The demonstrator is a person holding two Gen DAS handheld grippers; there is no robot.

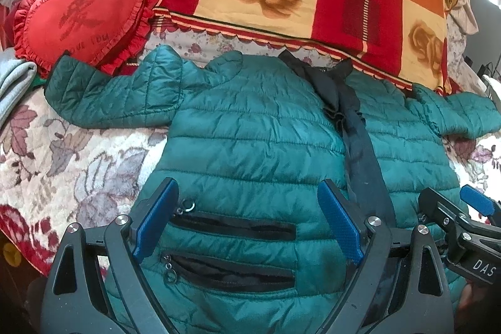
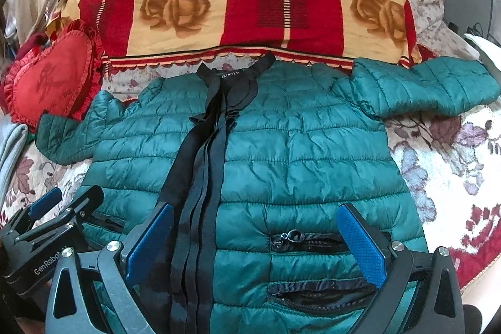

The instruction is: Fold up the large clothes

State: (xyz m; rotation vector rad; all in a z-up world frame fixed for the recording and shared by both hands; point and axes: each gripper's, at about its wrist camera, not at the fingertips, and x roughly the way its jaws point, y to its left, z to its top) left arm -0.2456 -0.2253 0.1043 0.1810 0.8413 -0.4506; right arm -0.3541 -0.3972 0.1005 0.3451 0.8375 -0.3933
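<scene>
Green quilted jacket [image 1: 250,130] lies flat, front up, on the floral bedspread [image 1: 62,152], collar far, hem near, sleeves spread sideways. Left gripper [image 1: 247,224] and right gripper [image 2: 256,243] hover over the hem, jaws apart, empty, each nearest its own sleeve.

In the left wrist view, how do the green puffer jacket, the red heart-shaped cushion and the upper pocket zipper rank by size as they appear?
Largest to smallest, as they look in the left wrist view:
1. green puffer jacket
2. red heart-shaped cushion
3. upper pocket zipper
The zipper lies nearest the camera, which enlarges it, yet it still looks smallest.
</scene>
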